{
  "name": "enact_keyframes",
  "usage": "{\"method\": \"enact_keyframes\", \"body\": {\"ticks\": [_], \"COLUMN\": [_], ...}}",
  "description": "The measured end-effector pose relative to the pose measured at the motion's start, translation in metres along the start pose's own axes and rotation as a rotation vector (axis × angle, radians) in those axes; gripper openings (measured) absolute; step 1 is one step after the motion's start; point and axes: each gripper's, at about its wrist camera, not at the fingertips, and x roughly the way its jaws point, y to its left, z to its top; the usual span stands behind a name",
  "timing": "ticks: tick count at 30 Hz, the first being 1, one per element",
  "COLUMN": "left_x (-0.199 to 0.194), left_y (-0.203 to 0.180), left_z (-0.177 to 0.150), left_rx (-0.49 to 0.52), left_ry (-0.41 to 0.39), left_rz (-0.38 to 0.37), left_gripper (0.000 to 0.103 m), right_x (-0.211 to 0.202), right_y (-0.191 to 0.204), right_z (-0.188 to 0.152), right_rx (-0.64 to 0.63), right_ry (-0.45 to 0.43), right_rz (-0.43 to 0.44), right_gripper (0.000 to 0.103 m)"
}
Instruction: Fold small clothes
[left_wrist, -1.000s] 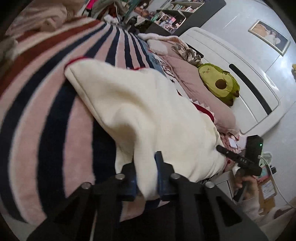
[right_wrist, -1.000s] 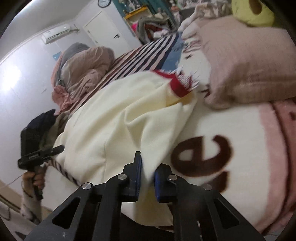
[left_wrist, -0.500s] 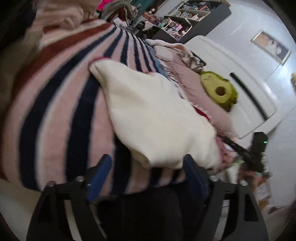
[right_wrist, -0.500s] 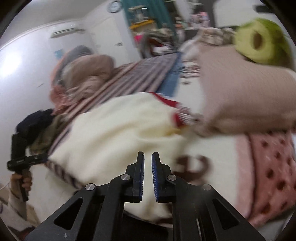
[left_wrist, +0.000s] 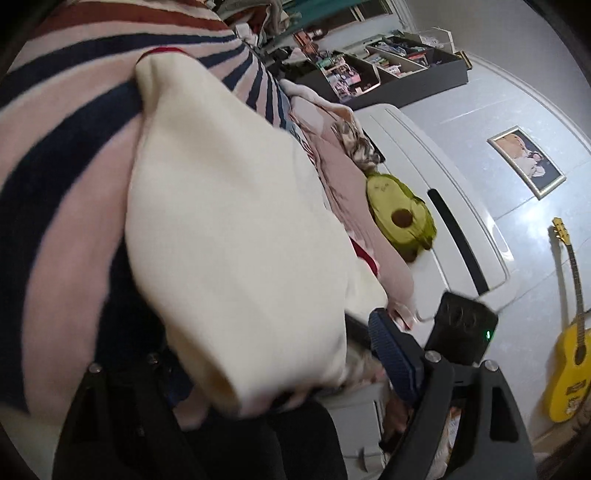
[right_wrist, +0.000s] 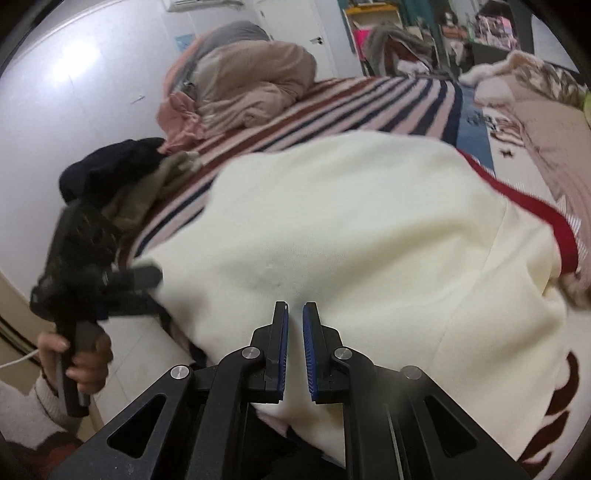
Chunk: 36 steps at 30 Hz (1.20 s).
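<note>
A cream garment with red trim (left_wrist: 229, 229) lies folded on the striped blanket (left_wrist: 55, 177); it also shows in the right wrist view (right_wrist: 351, 229). My left gripper (left_wrist: 266, 354) is open wide, its jaws on either side of the garment's near edge, with only the right blue pad (left_wrist: 391, 354) showing. My right gripper (right_wrist: 294, 321) hovers over the garment's near edge, its jaws almost together with a narrow gap and nothing between them. The left gripper (right_wrist: 140, 277) shows in the right wrist view at the garment's left edge.
A pink pillow (left_wrist: 347, 184) and a green avocado plush (left_wrist: 399, 214) lie by the white headboard (left_wrist: 443, 184). A bundled duvet (right_wrist: 251, 81) and dark clothes (right_wrist: 122, 170) sit on the blanket's far side. A yellow guitar (left_wrist: 569, 354) leans on the wall.
Both grippers let go of the garment, which now lies folded on the bed. The left jaws opened wide and moved in close; the right gripper drew back and swung left.
</note>
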Motion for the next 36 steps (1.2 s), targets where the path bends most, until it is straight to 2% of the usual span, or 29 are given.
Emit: {"method": "enact_keyframes", "body": {"ticks": [2, 4, 6, 7, 8, 9, 11, 13, 18, 21, 25, 27, 28, 30, 33, 36], "left_x": [0.006, 0.012, 0.019, 0.022, 0.023, 0.023, 0.026, 0.032, 0.053, 0.075, 0.105, 0.124, 0.131, 0.146, 0.165, 0.172], "left_y": [-0.004, -0.013, -0.02, -0.022, -0.025, -0.032, -0.049, -0.077, -0.13, -0.16, -0.18, -0.184, -0.184, -0.184, -0.178, -0.173], "left_z": [0.007, 0.014, 0.019, 0.022, 0.024, 0.027, 0.03, 0.031, 0.023, 0.011, -0.007, -0.017, -0.022, -0.031, -0.043, -0.051], "left_rx": [0.005, 0.048, 0.078, 0.083, 0.089, 0.122, 0.203, 0.319, 0.529, 0.651, 0.754, 0.793, 0.803, 0.804, 0.753, 0.732], "left_ry": [-0.023, -0.051, -0.065, -0.068, -0.074, -0.085, -0.09, -0.089, -0.062, -0.023, 0.06, 0.116, 0.14, 0.19, 0.285, 0.324], "left_rz": [0.021, 0.076, 0.135, 0.153, 0.16, 0.177, 0.214, 0.247, 0.253, 0.263, 0.282, 0.294, 0.296, 0.286, 0.226, 0.211], "left_gripper": [0.08, 0.072, 0.049, 0.044, 0.033, 0.027, 0.023, 0.022, 0.021, 0.021, 0.021, 0.022, 0.022, 0.027, 0.036, 0.038], "right_x": [0.003, 0.003, 0.001, 0.002, 0.002, 0.002, 0.003, 0.004, 0.0, -0.012, -0.039, -0.059, -0.073, -0.092, -0.118, -0.136], "right_y": [-0.004, -0.006, -0.006, -0.006, -0.005, -0.005, -0.007, -0.008, -0.019, -0.035, -0.057, -0.067, -0.074, -0.084, -0.099, -0.11], "right_z": [-0.003, -0.004, -0.007, -0.006, -0.006, -0.006, -0.006, -0.008, -0.011, -0.018, -0.033, -0.041, -0.046, -0.052, -0.06, -0.065], "right_rx": [0.018, 0.025, 0.021, 0.021, 0.023, 0.026, 0.034, 0.046, 0.101, 0.159, 0.204, 0.212, 0.211, 0.211, 0.236, 0.271], "right_ry": [0.008, 0.013, 0.016, 0.017, 0.017, 0.017, 0.013, 0.006, -0.03, -0.056, -0.105, -0.14, -0.163, -0.188, -0.223, -0.26], "right_rz": [0.004, 0.006, 0.003, 0.004, 0.006, 0.008, 0.02, 0.032, 0.079, 0.099, 0.116, 0.094, 0.048, -0.01, -0.103, -0.126], "right_gripper": [0.005, 0.005, 0.005, 0.005, 0.005, 0.005, 0.005, 0.005, 0.005, 0.021, 0.026, 0.035, 0.042, 0.041, 0.042, 0.042]}}
